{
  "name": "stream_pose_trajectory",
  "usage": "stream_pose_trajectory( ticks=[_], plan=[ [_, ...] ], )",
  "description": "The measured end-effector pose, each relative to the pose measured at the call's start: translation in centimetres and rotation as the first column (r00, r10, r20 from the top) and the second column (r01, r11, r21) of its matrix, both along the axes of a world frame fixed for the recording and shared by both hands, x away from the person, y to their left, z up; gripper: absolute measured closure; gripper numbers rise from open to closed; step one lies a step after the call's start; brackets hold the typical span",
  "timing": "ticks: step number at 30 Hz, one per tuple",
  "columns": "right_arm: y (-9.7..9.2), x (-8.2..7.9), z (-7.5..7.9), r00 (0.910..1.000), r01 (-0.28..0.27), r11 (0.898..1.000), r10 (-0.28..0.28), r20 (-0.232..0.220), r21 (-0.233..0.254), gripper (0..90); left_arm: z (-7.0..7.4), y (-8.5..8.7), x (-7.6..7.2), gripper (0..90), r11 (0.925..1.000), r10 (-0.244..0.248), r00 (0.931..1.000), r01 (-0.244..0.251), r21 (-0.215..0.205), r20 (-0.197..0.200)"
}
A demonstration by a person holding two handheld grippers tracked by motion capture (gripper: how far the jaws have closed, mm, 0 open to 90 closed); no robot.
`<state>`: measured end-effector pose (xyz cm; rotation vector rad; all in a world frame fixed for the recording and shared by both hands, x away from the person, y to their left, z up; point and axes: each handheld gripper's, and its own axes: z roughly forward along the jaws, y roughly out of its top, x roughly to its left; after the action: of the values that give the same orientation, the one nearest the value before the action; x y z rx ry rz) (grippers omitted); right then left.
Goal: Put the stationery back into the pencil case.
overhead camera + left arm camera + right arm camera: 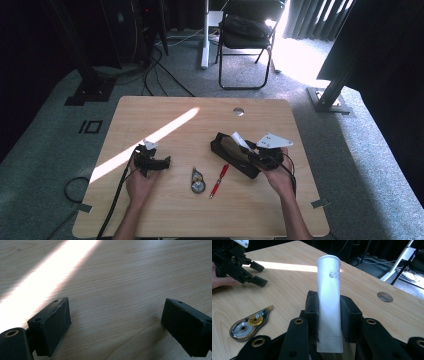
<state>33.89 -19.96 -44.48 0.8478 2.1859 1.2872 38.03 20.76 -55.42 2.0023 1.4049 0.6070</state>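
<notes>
Between the right gripper's pads sits a white tube, clamped on both flat sides near its crimped tail end. Jaws are closed down to the tube's width, pads pressing on it. Tube's long axis runs straight out along the jaws: crimped end back toward the gripper body, round cap end pointing away from it, past the fingertips, toward the far table edge. Small grey print mark sits just below the cap. From the high view the same tube shows as a white strip angled up and away from the right gripper, leaning toward the table's middle, with a black pouch directly beneath and beside the jaws.

Left of the right gripper, near it, a red pen lies on the table; just beyond the pen, a correction tape dispenser, its tip aimed roughly away from the person.

Further left, well apart, the left gripper rests low at the table, held in the left hand. Its jaws stand wide apart with nothing between them, bare wood under the gap. A sunlight stripe crosses the table just beyond its left pad.

Beyond the right gripper's tips, a round cable hole sits in the tabletop.
</notes>
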Motion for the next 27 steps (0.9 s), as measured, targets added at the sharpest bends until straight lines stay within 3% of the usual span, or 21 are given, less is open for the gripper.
stream_pose_trajectory(
  ticks=[27],
  plan=[
    [-0.3, 1.7, -1.2, 0.9987, 0.040, 0.999, -0.041, -0.030, -0.007, 70.8, 0.0, 0.0, 0.0, 8.9, 1.0000, 0.000, 1.0000, 0.000, 0.000, 0.000]
  ],
)
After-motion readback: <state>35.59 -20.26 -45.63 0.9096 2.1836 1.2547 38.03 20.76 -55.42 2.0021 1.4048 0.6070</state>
